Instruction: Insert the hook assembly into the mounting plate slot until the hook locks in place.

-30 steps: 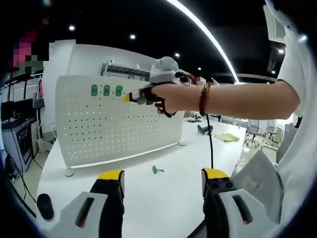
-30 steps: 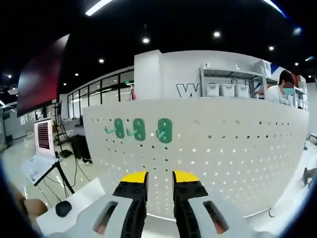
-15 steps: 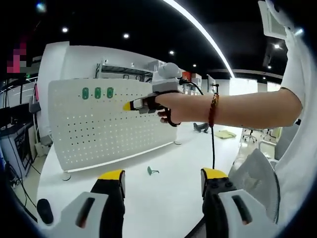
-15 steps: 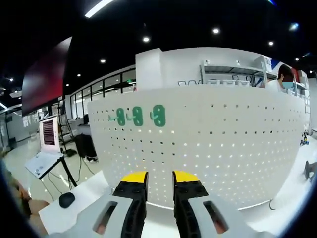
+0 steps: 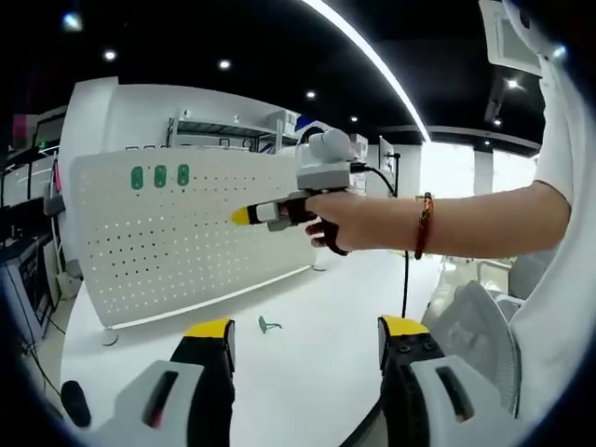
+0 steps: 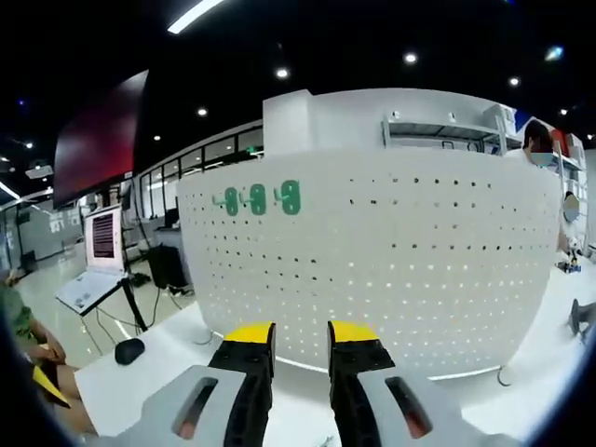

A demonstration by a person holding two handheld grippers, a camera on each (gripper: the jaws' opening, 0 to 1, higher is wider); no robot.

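A white perforated mounting plate stands upright on the white table. Three green hook assemblies hang in a row near its top left corner. A loose green hook lies on the table in front of the plate. My left gripper is low over the table, open and holding nothing. A hand holds my right gripper in the air, pointing at the plate and well clear of it. In the right gripper view the plate and the hung hooks face my right gripper, whose jaws stand close together with nothing between them.
A black mouse lies on the table's left end, also seen as a mouse in the left gripper view. A screen on a stand is beyond the table. The plate's foot rests on the table. A cable hangs from the right gripper.
My right gripper has drawn back from the mounting plate, which now looks smaller and farther away. The left gripper's view has swung slightly to the right. Jaws unchanged.
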